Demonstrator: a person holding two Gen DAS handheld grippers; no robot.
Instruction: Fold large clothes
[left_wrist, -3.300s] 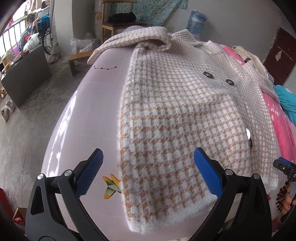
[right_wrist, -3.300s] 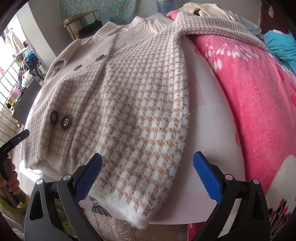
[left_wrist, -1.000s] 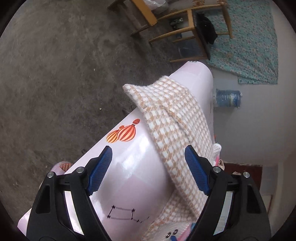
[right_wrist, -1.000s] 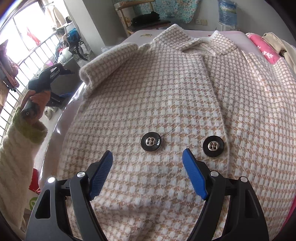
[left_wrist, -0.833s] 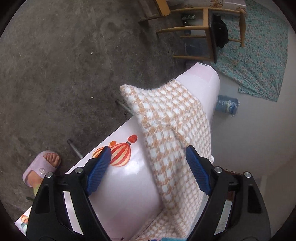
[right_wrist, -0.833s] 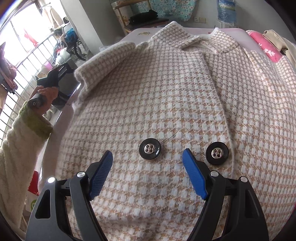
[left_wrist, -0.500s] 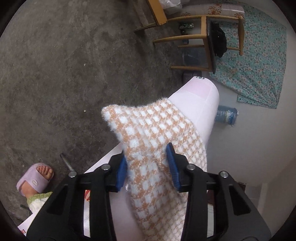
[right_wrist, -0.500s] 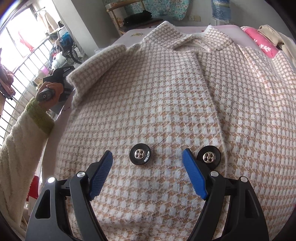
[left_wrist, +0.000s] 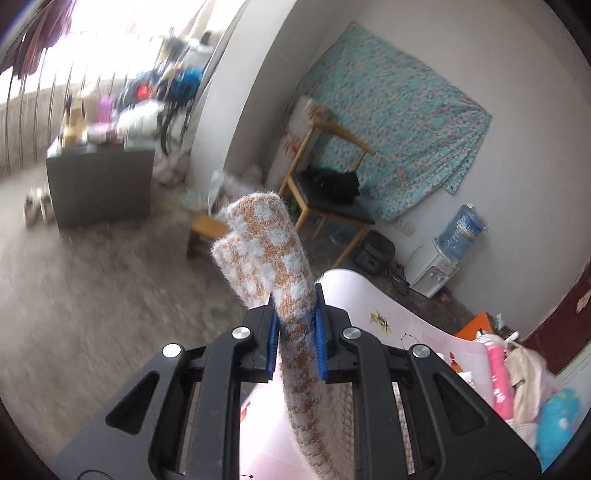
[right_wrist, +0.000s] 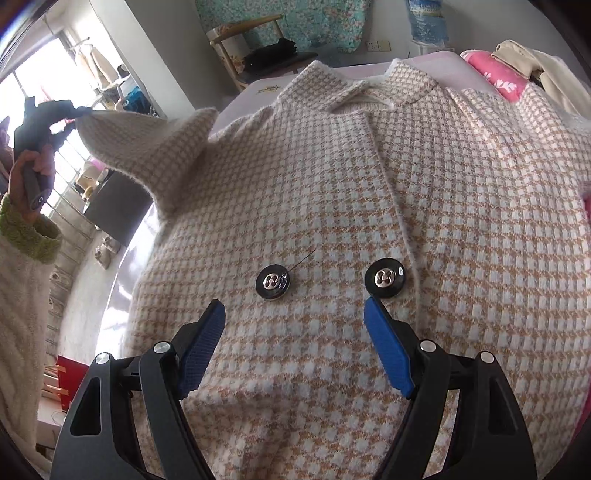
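A: Left gripper (left_wrist: 296, 341) has just been closing on the cuff of the fuzzy tan-and-white houndstooth knit coat (right_wrist: 332, 206); blue pads pinch the sleeve (left_wrist: 266, 251), cuff end sticking out past the tips. From the right wrist view the sleeve is lifted off up-left of the right gripper (right_wrist: 293, 349), the rest of the coat lying flat on the glossy pale pink table (right_wrist: 127, 251)

B: Right one?

A: Jaws wide, holding nothing, hovering over the coat front. Two black round buttons just ahead of its tips, one (right_wrist: 272, 283) between the jaws, one (right_wrist: 384, 277) just past the right pad (right_wrist: 388, 350)

B: How to do the step well?

A: My read: sleeve fold across the chest. Carry the cuff in toward the buttons, keep it high enough that the sleeve doesn't drag the shoulder along. Right gripper could press down on the front panel to anchor it. Lay the sleeve flat and straight before letting go. Knit is thick and floppy, so a shallow pinch could slip

B: Counts?

A: One coat, two buttons in view, two grippers, one sleeve lifted. Other sleeve runs off to the right of the right gripper, over a pink floral blanket (right_wrist: 502, 79). Behind the left gripper: one wooden chair (left_wrist: 328, 184), one blue water jug (left_wrist: 461, 232)
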